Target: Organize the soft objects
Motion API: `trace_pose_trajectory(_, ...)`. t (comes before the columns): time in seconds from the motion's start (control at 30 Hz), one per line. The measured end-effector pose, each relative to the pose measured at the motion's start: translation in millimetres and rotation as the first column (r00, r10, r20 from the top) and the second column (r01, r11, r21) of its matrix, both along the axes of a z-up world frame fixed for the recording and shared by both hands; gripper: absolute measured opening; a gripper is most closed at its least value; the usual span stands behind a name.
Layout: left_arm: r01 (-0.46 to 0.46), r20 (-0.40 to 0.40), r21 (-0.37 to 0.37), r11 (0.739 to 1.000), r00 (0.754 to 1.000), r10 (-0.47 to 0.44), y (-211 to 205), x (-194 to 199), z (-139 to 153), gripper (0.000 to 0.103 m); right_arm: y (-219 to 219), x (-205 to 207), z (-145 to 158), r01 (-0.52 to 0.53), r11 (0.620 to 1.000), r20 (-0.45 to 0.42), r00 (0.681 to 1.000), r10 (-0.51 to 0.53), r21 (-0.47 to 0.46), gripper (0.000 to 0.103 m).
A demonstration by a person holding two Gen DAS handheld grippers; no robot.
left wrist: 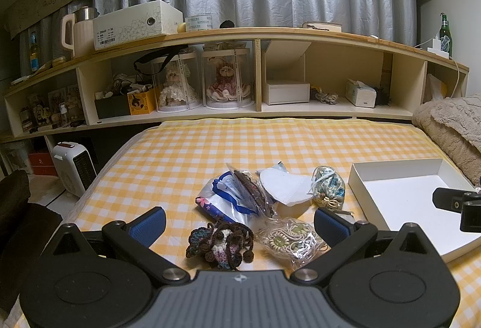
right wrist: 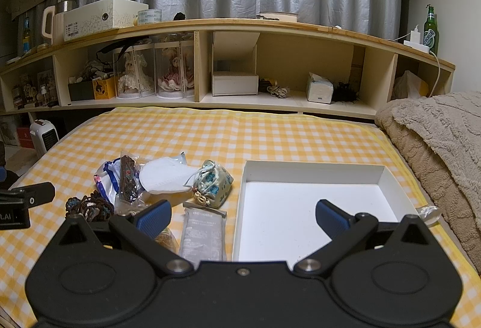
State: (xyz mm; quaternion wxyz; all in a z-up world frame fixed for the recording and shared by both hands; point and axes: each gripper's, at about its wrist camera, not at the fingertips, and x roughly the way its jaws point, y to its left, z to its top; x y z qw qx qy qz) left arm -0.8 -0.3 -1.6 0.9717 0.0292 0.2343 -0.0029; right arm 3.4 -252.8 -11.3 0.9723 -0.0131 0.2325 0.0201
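A pile of soft items lies on the yellow checked bed: a brown crocheted piece [left wrist: 221,242], a bagged beaded cord [left wrist: 288,240], a white face mask [left wrist: 285,185], a blue-white packet [left wrist: 225,198], a patterned drawstring pouch [left wrist: 327,189] and a grey sachet [right wrist: 204,233]. An empty white shallow box [right wrist: 315,207] sits to their right. My left gripper [left wrist: 239,225] is open just above the crocheted piece and the bagged cord. My right gripper [right wrist: 243,218] is open, straddling the box's left wall and the grey sachet.
A long wooden shelf unit [left wrist: 255,75] with dolls, boxes and tissues runs behind the bed. A beige fleece blanket [right wrist: 436,141] lies at the right edge. A white heater [left wrist: 75,168] stands on the floor left of the bed.
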Motion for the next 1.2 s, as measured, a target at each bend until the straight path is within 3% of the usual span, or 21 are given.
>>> trace_pose_trajectory(0.8,0.012,0.030,0.016,1.000,0.999,-0.013,-11,3,-1,0.103,2,-2,1,-0.043,0.999,0.019,0.999,0.043,0.015,0.103)
trace_pose_trajectory(0.97,-0.015,0.052,0.017,1.000,0.999,0.014,-3,11,8,0.103,5,1,7,-0.025,1.000,0.053,0.998,0.026,-0.003,0.103)
trace_pose_trajectory(1.2,-0.059,0.074,0.042,0.997,0.996,0.056,15,37,14,0.103,1,20,9,-0.037,0.997,0.044,0.998,0.034,0.061,0.103)
